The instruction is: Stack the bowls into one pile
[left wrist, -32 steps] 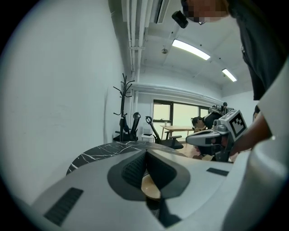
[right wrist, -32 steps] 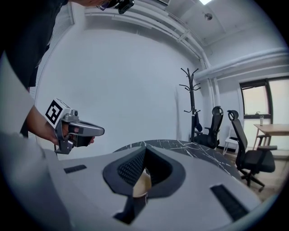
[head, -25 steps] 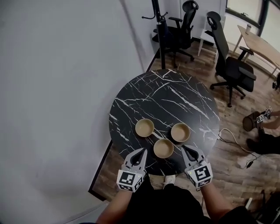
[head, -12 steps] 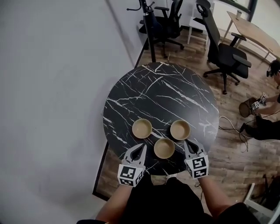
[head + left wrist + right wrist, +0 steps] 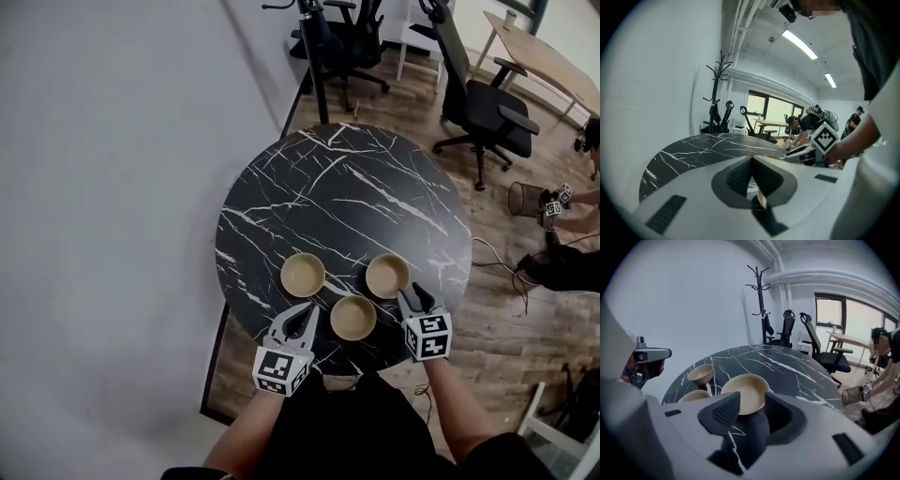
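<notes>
— Type of premises?
— Office. Noted: swivel chairs point(image 5: 483, 105), long desk point(image 5: 542, 64), coat stand point(image 5: 761, 301), ceiling strip lights point(image 5: 799, 44), wood floor point(image 5: 487, 323).

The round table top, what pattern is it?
Table top: black marble with white veins, clearest in the head view.

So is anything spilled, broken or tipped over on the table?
No, nothing stands out. The left bowl, the right bowl and the near bowl all sit upright and empty on the black table, not yet stacked, with no spill or crack showing.
</notes>
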The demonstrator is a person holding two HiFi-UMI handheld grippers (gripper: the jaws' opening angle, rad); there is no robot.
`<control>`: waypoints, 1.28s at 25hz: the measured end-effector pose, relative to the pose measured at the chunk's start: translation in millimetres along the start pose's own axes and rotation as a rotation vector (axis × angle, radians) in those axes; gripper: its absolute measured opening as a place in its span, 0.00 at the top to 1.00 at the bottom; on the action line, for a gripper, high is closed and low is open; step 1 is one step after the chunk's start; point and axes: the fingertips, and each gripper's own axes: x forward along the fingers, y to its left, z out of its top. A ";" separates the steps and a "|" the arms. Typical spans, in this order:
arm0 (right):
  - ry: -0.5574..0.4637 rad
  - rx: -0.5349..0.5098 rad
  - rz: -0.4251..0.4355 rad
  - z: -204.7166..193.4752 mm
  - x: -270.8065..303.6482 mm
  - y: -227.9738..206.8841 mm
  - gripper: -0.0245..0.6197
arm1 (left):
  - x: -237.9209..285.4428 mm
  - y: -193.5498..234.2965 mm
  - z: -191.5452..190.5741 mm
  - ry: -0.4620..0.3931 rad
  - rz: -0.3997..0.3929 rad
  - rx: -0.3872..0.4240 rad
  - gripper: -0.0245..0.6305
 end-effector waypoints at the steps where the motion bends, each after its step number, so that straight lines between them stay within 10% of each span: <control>1: 0.008 -0.002 -0.009 1.0 3.5 -2.8 0.70 | 1.4 0.7 0.9 0.001 -0.002 0.001 0.94; 19: 0.105 -0.013 -0.051 -2.5 64.3 -25.2 0.66 | 7.5 23.0 -4.9 0.040 -0.001 0.001 0.94; 32: 0.118 0.002 -0.070 -2.1 77.6 -32.0 0.82 | 9.7 30.6 -8.6 0.043 0.000 -0.013 0.94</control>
